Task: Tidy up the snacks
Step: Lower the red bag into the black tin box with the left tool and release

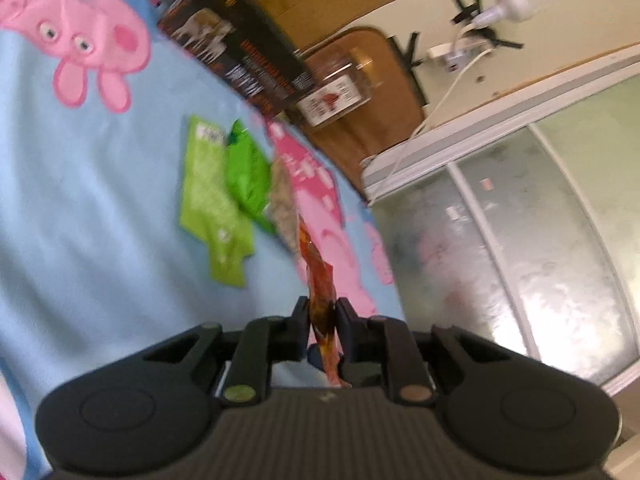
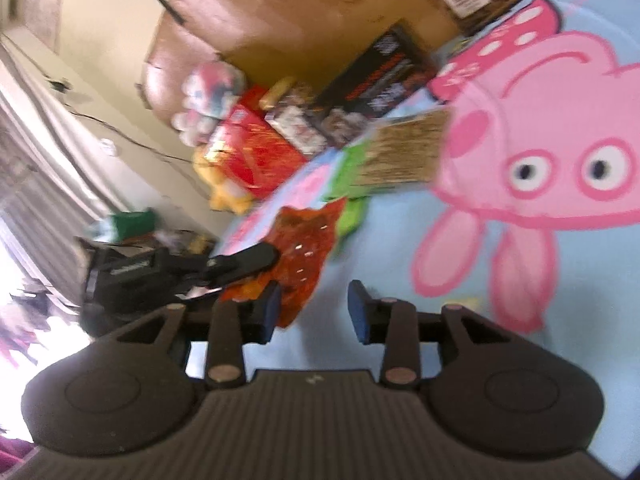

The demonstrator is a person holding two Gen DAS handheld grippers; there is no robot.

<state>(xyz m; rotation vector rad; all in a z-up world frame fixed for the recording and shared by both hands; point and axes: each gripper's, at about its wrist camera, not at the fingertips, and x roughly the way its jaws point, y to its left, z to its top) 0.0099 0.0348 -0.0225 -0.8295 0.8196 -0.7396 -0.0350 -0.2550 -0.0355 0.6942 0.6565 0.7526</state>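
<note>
My left gripper [image 1: 322, 312] is shut on an orange-red snack packet [image 1: 320, 280], held edge-on above the blue cartoon bedsheet [image 1: 80, 200]. In the right wrist view the same packet [image 2: 304, 256] hangs from the left gripper [image 2: 260, 260] just ahead of my right gripper [image 2: 314, 312], which is open and empty. Two green snack packets [image 1: 216, 200] and a beige patterned packet [image 1: 282, 200] lie together on the sheet beyond the held packet. They also show in the right wrist view: the green ones [image 2: 350, 184], the beige one [image 2: 404, 152].
A black box [image 1: 240, 48] and a clear jar with a red label [image 1: 340, 92] stand at the bed's far edge. In the right wrist view a red box [image 2: 252, 152], other boxes [image 2: 376, 88] and a stuffed toy [image 2: 208, 92] crowd that edge.
</note>
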